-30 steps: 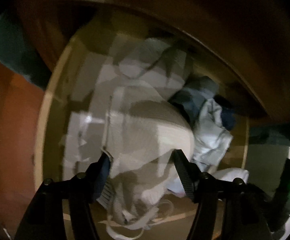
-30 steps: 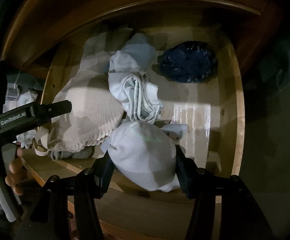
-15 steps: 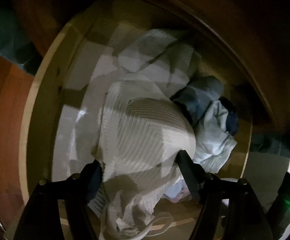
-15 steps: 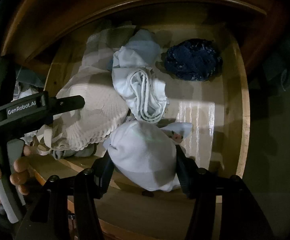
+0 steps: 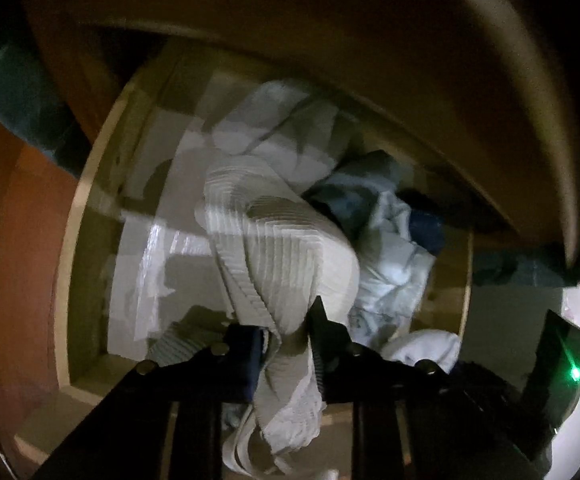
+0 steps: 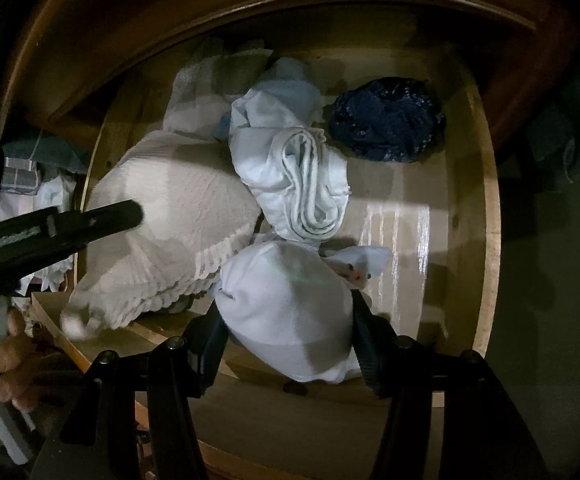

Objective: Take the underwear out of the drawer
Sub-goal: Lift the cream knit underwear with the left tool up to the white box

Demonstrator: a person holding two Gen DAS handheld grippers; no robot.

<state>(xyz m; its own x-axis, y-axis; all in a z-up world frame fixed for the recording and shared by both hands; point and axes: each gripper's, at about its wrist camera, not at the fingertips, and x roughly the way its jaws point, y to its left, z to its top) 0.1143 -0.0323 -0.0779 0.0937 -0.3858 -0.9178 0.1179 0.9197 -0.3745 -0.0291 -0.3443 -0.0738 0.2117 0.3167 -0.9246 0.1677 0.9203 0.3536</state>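
Observation:
In the left wrist view a ribbed off-white pair of underwear [image 5: 290, 248] with a lace hem rises out of the wooden drawer [image 5: 74, 248]. My left gripper [image 5: 286, 328] is closing, and its jaws pinch the bunched cloth between them. The right wrist view shows the same garment [image 6: 178, 200] with one left finger [image 6: 122, 216] lying over it. My right gripper [image 6: 288, 320] is shut on a pale blue-white bundle of underwear [image 6: 286, 292] at the drawer's front edge.
Inside the drawer lie a rolled light blue piece [image 6: 297, 168] and a dark blue lacy piece [image 6: 385, 120], with bare drawer bottom [image 6: 401, 224] at the right. The cabinet front overhangs the drawer's back. A person's hand [image 6: 6, 364] holds the left gripper's handle.
The left jaws have come together on the ribbed underwear and lifted it, so it now hangs bunched. The right gripper and its bundle have stayed put.

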